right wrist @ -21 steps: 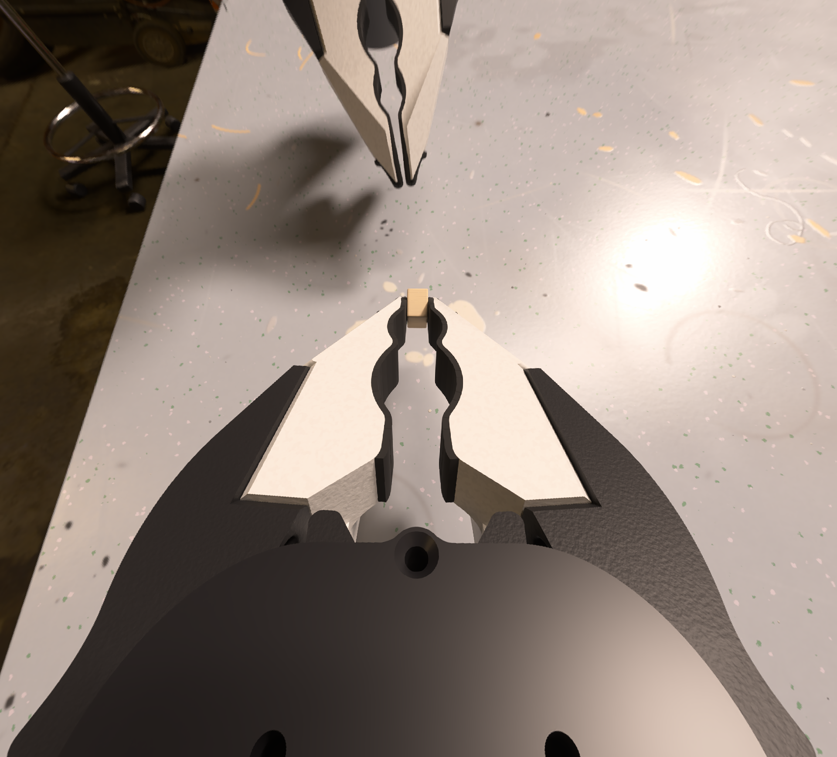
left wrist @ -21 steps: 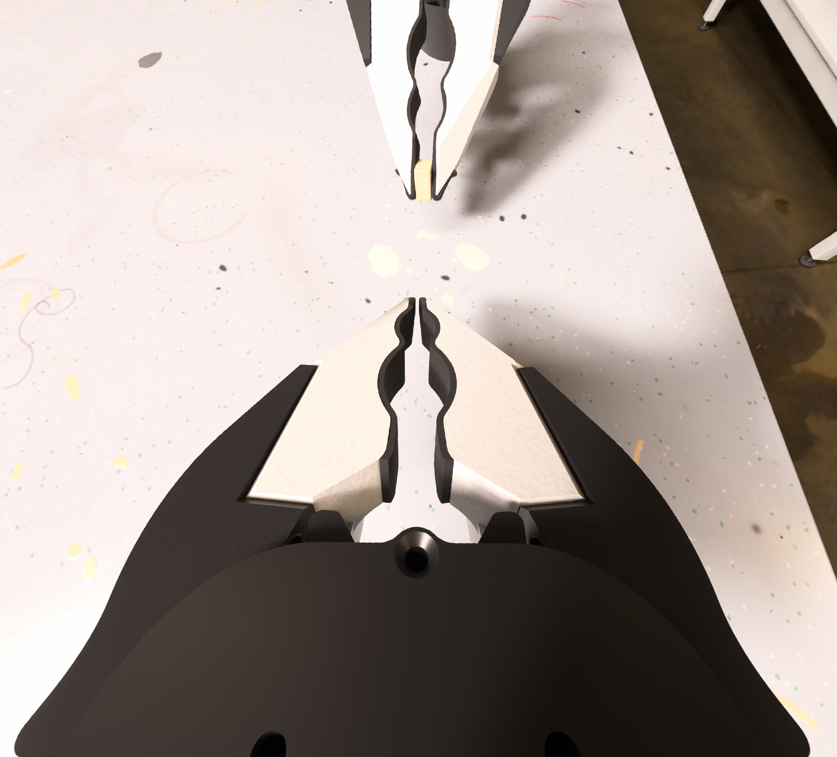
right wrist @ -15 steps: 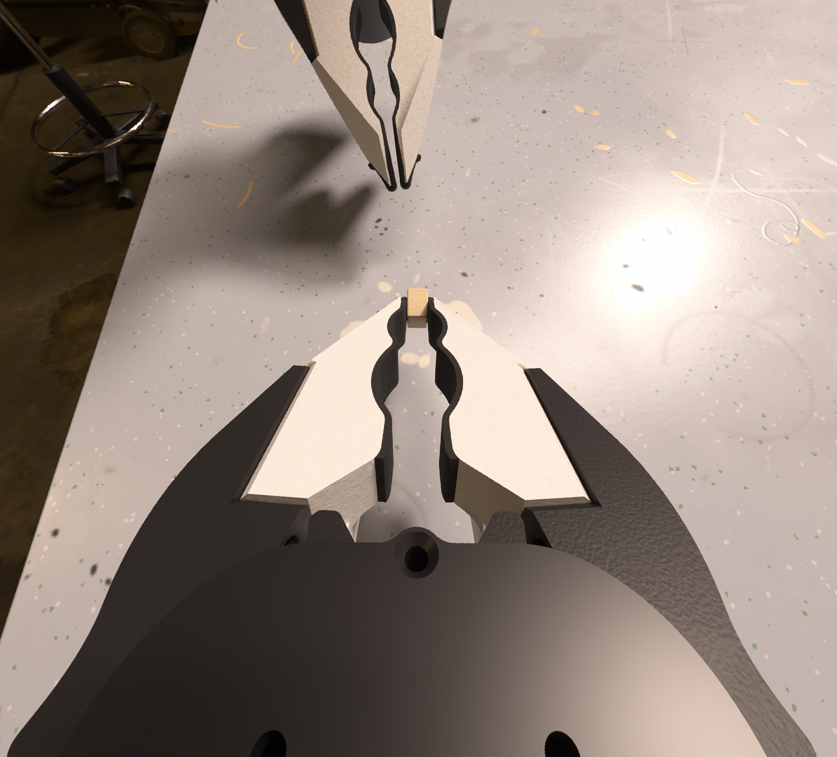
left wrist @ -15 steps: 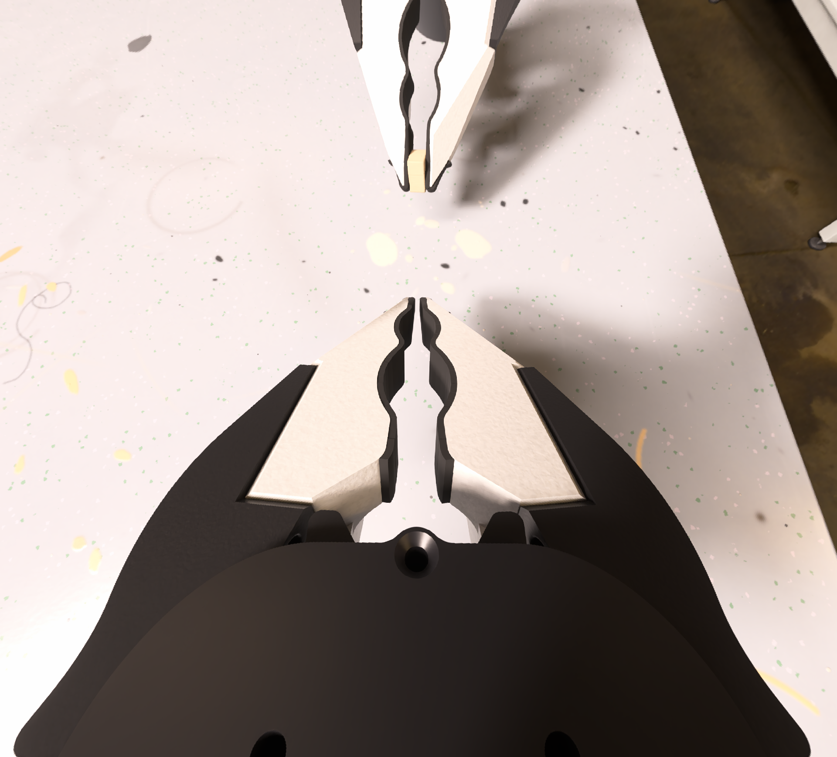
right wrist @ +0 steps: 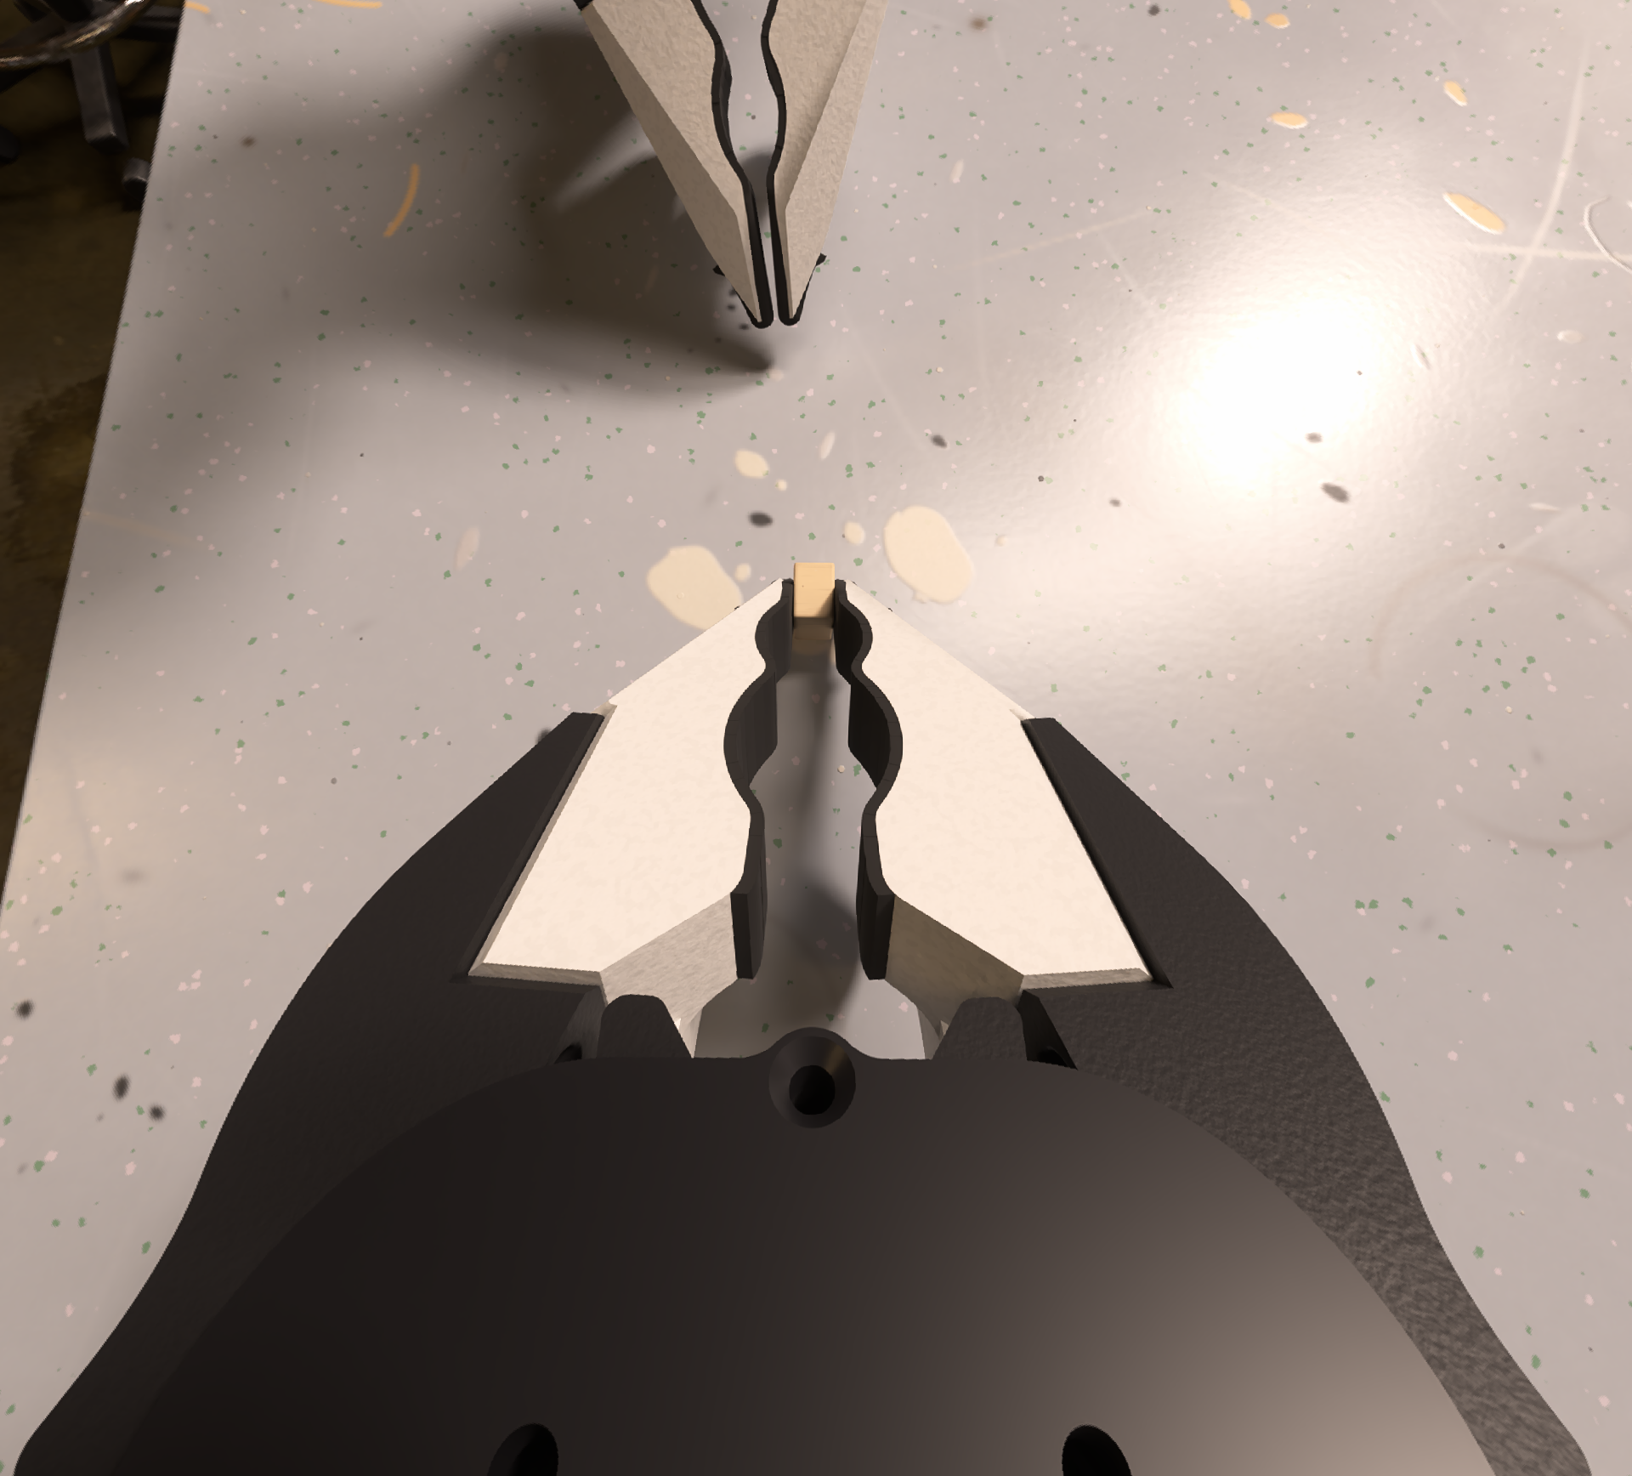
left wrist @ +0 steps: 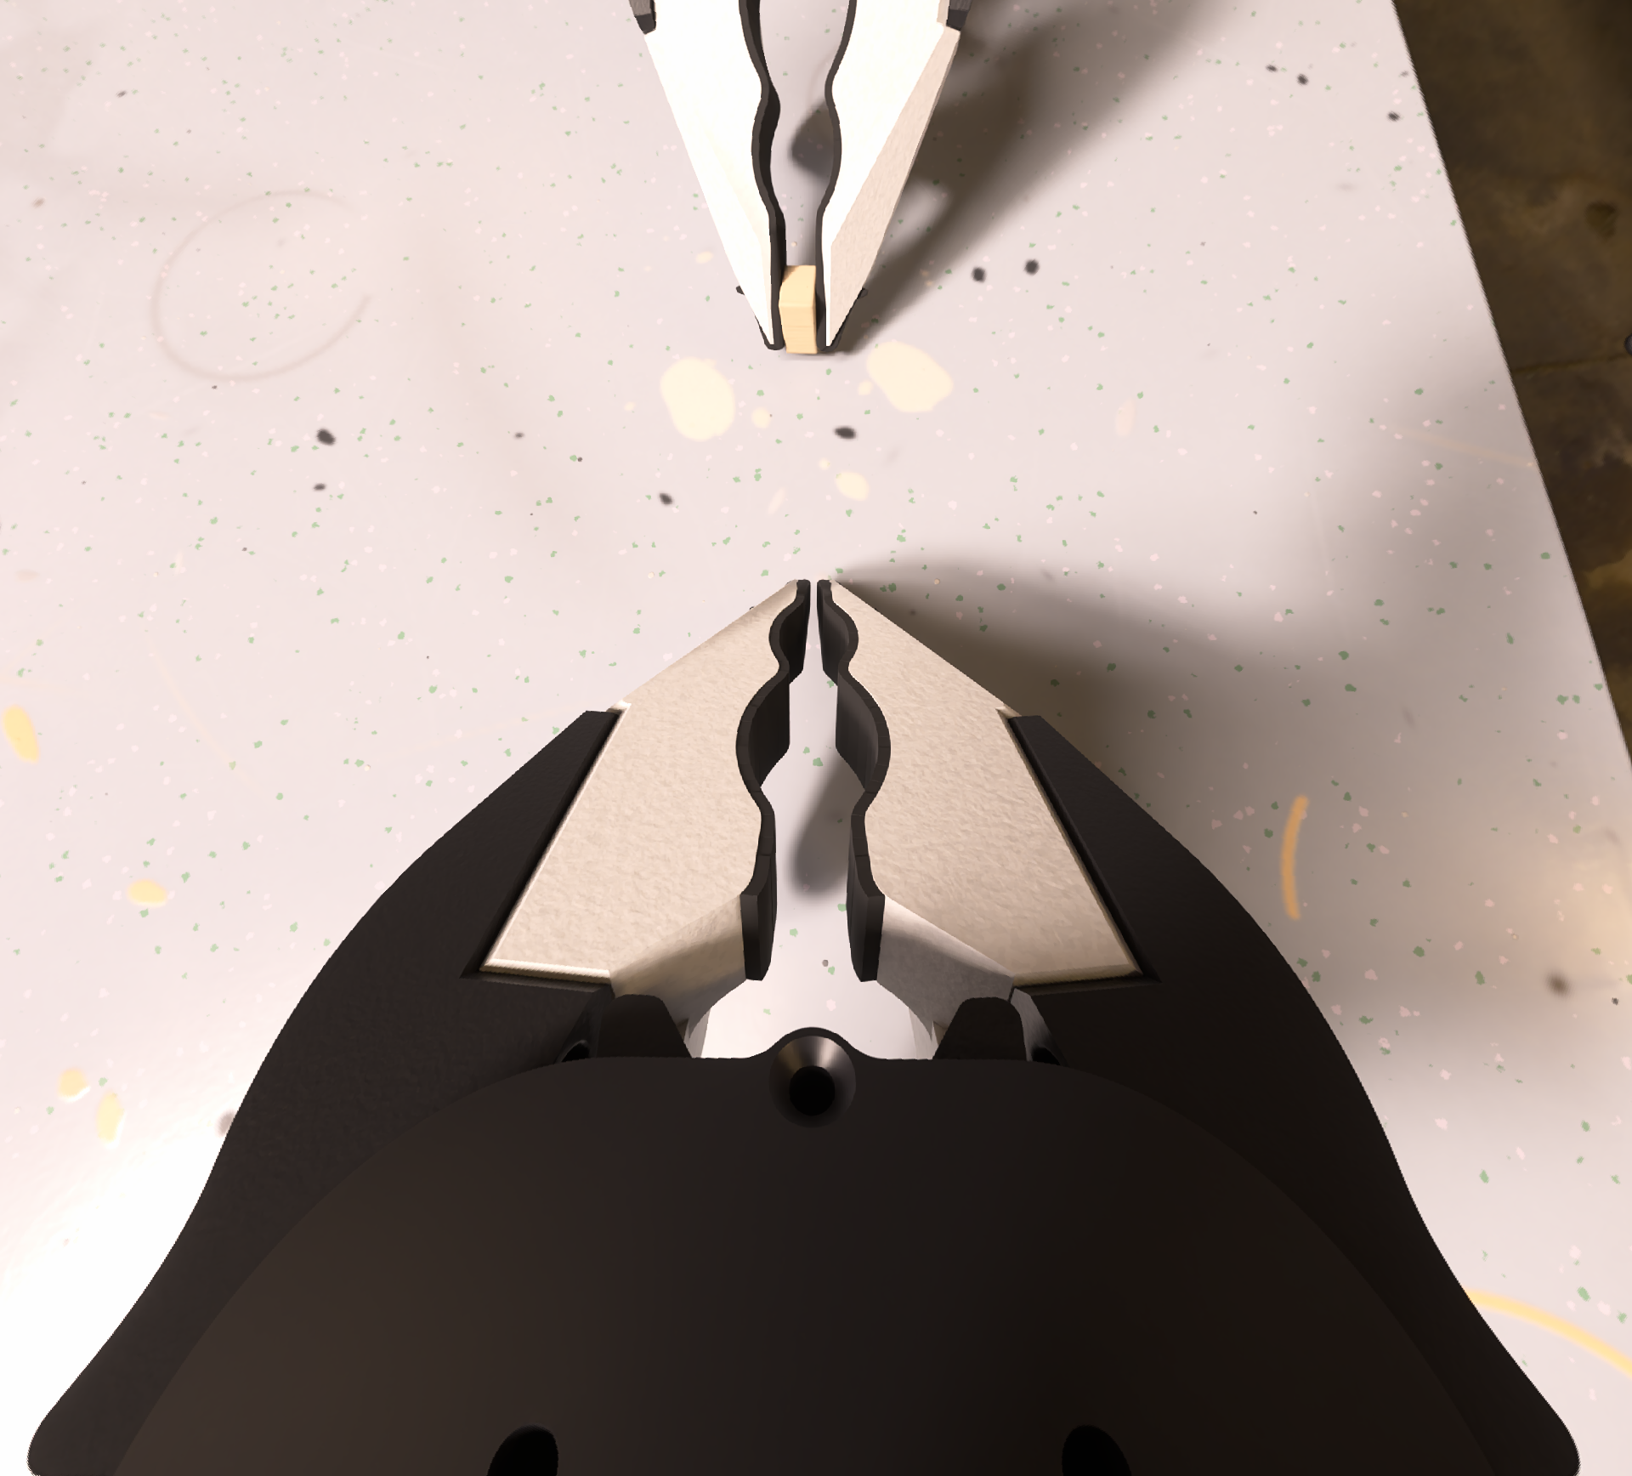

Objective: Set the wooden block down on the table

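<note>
A small pale wooden block [right wrist: 813,591] is pinched between the tips of my right gripper [right wrist: 813,584], close above the speckled white table [right wrist: 1148,727]. In the left wrist view the block [left wrist: 798,308] shows between the right gripper's tips [left wrist: 800,347], which reach almost down to the table [left wrist: 353,506]. My left gripper [left wrist: 813,584] is shut and empty, facing the right one across a short gap. It shows in the right wrist view [right wrist: 766,319] with its tips together.
Cream paint blots [left wrist: 698,400] and dark specks lie on the table between the grippers. The table's right edge [left wrist: 1448,338] meets a dark floor. A stool's metal foot ring [right wrist: 79,11] stands on the floor beyond the table's left edge.
Both grippers have come lower toward the table and closer to each other. The right gripper still holds the block; the left stays shut.
</note>
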{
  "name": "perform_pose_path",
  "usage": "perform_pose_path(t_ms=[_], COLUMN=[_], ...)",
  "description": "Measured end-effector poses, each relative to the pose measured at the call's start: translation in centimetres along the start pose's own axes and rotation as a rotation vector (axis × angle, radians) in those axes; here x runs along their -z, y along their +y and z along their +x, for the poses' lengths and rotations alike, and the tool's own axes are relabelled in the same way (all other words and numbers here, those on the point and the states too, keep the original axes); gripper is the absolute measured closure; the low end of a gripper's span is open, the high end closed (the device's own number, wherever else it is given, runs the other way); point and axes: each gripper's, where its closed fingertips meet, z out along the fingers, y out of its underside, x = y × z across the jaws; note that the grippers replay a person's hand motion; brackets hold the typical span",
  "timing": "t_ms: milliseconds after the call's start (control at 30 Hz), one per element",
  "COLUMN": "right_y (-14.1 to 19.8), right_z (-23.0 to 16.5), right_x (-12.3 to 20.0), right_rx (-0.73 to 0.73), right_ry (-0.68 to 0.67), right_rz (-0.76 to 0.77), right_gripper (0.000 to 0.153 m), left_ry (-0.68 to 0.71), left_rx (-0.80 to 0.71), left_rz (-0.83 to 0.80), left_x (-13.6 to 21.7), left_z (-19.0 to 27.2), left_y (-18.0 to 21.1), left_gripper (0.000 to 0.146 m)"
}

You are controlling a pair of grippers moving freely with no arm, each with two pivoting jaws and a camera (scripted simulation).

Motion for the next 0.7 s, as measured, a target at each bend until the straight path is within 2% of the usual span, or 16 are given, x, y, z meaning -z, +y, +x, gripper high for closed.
perform_pose_path(t_ms=[700], right_y=[0.07], right_z=[0.1], right_x=[-0.39], right_rx=[0.053], right_ry=[0.058], right_rz=[-0.065], right_gripper=[0.144], left_ry=[-0.004], left_rx=[-0.011], left_rz=[-0.03], left_x=[-0.12], left_z=[-0.24], left_y=[0.25], left_gripper=[0.144])
